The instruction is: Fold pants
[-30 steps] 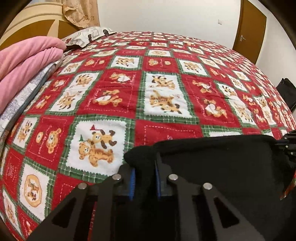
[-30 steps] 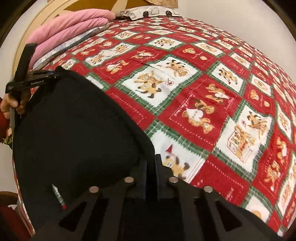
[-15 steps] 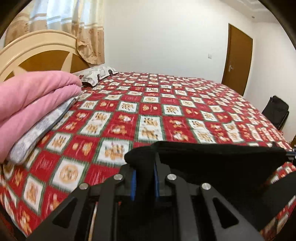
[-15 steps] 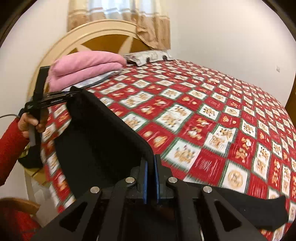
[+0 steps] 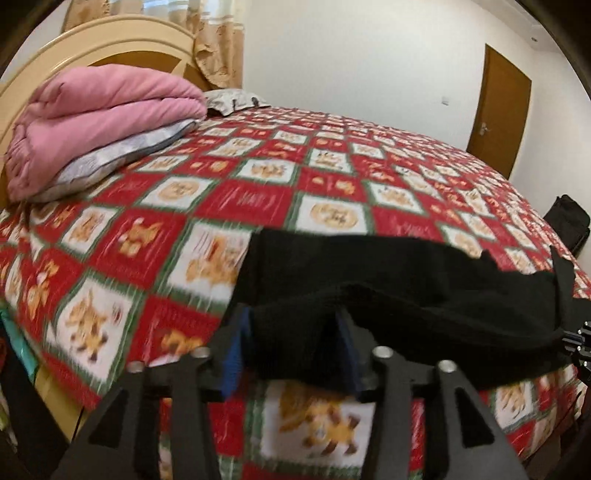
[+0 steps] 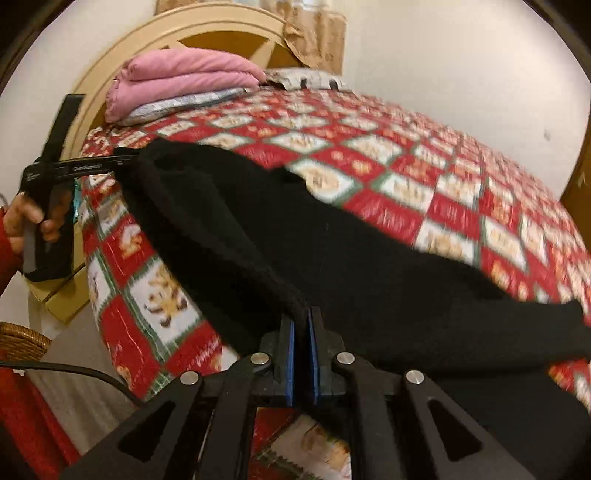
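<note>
Black pants (image 5: pixel 406 295) lie bunched across the near edge of the bed's red patchwork quilt (image 5: pixel 258 199). My left gripper (image 5: pixel 291 326) is at their left end. Its jaws are opening, the blue pads (image 5: pixel 232 354) stand apart, and a loose fold of the pants hangs between them. My right gripper (image 6: pixel 301 325) is shut on the other end of the pants (image 6: pixel 295 240). The right wrist view also shows the left gripper (image 6: pixel 123 160) at the far corner of the cloth, held by a hand (image 6: pixel 33 218) in a red sleeve.
A folded pink blanket (image 5: pixel 103 110) lies on a grey pillow by the wooden headboard (image 6: pixel 207 26) at the back left. A brown door (image 5: pixel 498 110) and a black bag (image 5: pixel 569 221) are at the right. A wicker basket (image 6: pixel 22 343) and a cable are beside the bed.
Both grippers pulled back toward the near edge of the bed, dragging the pants along. The left jaws went from shut on the cloth to standing apart. The right jaws stayed shut.
</note>
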